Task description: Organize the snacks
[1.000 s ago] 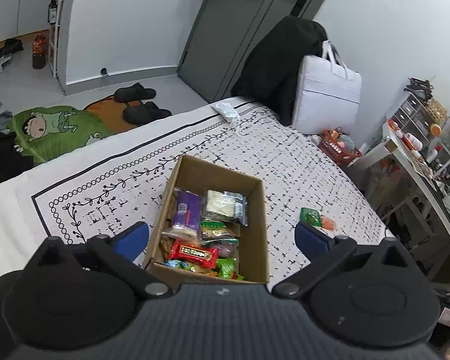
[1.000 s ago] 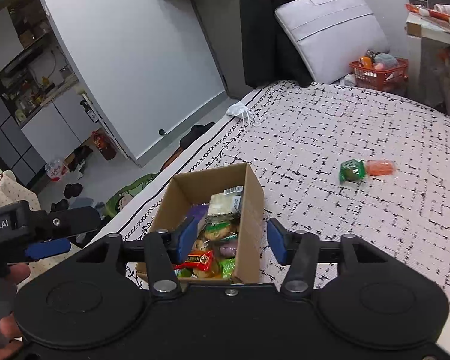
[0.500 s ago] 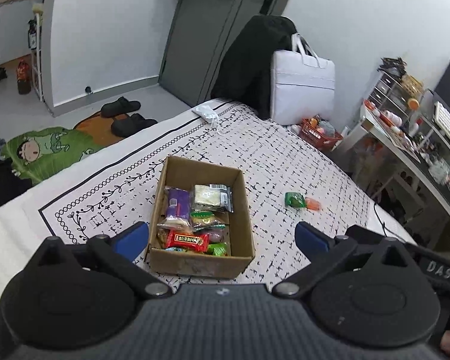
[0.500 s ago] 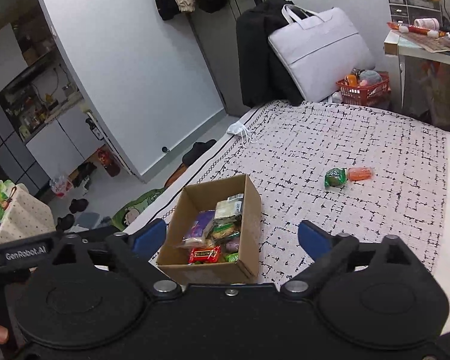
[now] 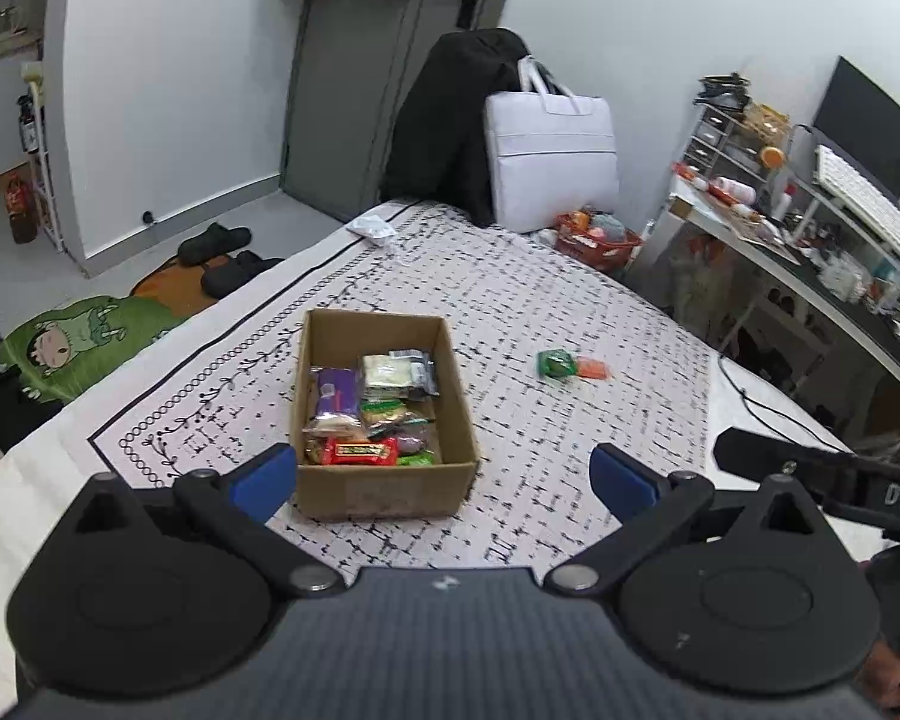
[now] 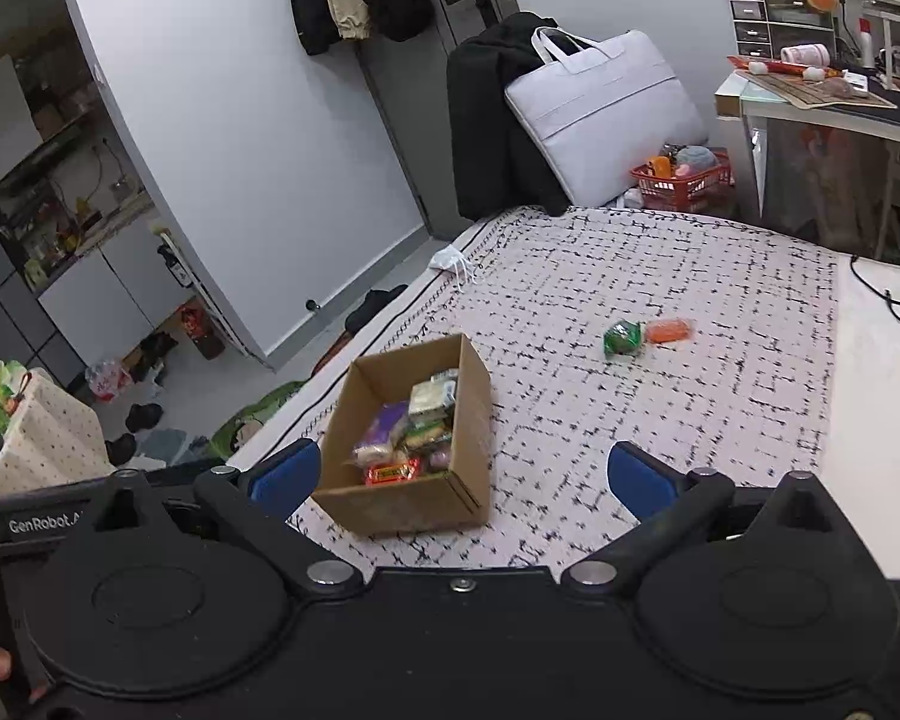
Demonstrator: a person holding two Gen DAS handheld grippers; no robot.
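Observation:
An open cardboard box [image 5: 384, 492] [image 6: 402, 507] sits on the patterned bed cover and holds several snack packs, among them a red bar [image 5: 360, 451], a purple pack [image 5: 337, 390] and a pale pack [image 5: 393, 371]. A green snack [image 5: 555, 363] [image 6: 623, 337] and an orange one [image 5: 594, 369] [image 6: 666, 330] lie loose on the cover, right of the box. My left gripper [image 5: 444, 477] hangs open above the box's near end, holding nothing. My right gripper [image 6: 461, 474] hovers near the box, jaws opening wide, with nothing between them.
A white face mask [image 5: 371, 229] lies at the bed's far edge. A white bag [image 5: 549, 162] and a black coat [image 5: 450, 120] lean at the far end, with a red basket [image 5: 597, 240] beside them. A cluttered desk [image 5: 810, 264] stands on the right; a cable [image 5: 768, 408] trails over the bed.
Both grippers have drawn back and up from the box, which now looks smaller and farther. The right jaws have spread from half closed to wide. The snacks have not moved.

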